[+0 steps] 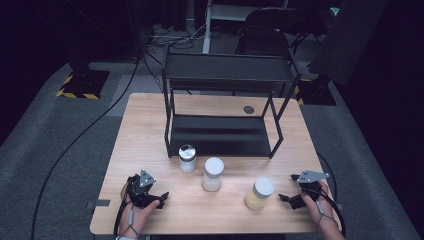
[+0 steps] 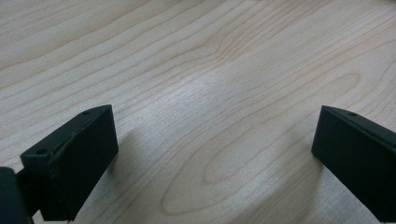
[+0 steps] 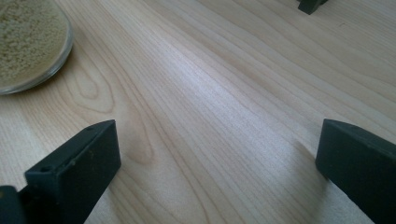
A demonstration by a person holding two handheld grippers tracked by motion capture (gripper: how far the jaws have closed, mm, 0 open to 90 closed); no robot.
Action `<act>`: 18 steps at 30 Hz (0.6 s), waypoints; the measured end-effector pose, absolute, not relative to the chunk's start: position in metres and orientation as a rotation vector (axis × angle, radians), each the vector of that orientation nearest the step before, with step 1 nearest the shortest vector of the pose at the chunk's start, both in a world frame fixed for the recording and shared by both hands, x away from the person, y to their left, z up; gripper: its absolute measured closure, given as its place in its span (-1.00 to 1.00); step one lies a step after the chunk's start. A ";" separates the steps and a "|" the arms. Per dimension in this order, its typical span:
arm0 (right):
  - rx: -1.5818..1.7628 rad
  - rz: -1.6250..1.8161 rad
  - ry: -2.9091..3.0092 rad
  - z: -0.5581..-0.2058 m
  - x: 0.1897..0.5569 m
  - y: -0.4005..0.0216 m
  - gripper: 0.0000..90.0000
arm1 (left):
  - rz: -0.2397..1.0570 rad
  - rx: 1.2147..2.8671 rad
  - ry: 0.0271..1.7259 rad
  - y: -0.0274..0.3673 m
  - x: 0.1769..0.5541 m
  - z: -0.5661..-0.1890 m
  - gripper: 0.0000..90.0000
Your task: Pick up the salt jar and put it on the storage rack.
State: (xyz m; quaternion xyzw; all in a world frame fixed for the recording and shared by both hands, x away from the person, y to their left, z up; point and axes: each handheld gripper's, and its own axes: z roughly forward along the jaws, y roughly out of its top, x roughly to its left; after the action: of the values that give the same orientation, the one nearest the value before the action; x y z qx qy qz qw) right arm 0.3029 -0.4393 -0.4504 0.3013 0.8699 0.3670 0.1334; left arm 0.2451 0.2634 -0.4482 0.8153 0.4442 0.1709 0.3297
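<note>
From above, three lidded glass jars stand in a row on the pale wooden desk (image 1: 150, 130) before a black two-tier metal rack (image 1: 225, 107): a silver-lidded jar (image 1: 187, 158), a white-lidded jar (image 1: 213, 174) and a yellow-filled jar (image 1: 259, 193), handy for shelving, I'd guess. The left gripper (image 1: 161, 198) rests at 7 o'clock, the right gripper (image 1: 284, 198) at 5 (both idle).

Left gripper view: jaws spread wide over bare wood.

Right gripper view: jaws apart, empty, the yellow jar's base at 10 o'clock.

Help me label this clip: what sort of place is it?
Probably a lab or studio set up for recording. A lone wooden table stands on grey carpet amid dark curtains, cables trail across the floor, and hazard tape marks a stand's base.
</note>
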 end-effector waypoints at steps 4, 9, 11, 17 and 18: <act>0.872 1.065 2.523 -0.450 0.303 -0.439 -1.00 | 0.446 2.096 1.179 0.265 0.243 -0.450 -0.92; 0.871 1.065 2.524 -0.450 0.303 -0.440 -1.00 | 0.445 2.066 1.171 0.267 0.241 -0.445 -0.91; 0.869 1.066 2.525 -0.450 0.304 -0.440 -1.00 | 0.457 2.052 1.164 0.267 0.239 -0.441 -0.91; 0.869 1.066 2.525 -0.450 0.304 -0.440 -1.00 | 0.477 2.000 1.136 0.267 0.239 -0.434 -0.91; 0.869 1.066 2.525 -0.451 0.304 -0.440 -1.00 | 0.479 1.994 1.135 0.266 0.239 -0.433 -0.91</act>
State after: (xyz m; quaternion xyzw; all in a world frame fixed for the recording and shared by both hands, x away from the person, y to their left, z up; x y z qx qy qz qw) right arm 0.3035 -0.4397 -0.4505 0.2995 0.8704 0.3675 0.1328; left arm 0.2388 0.2663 -0.4331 0.7840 0.4461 0.1885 0.3883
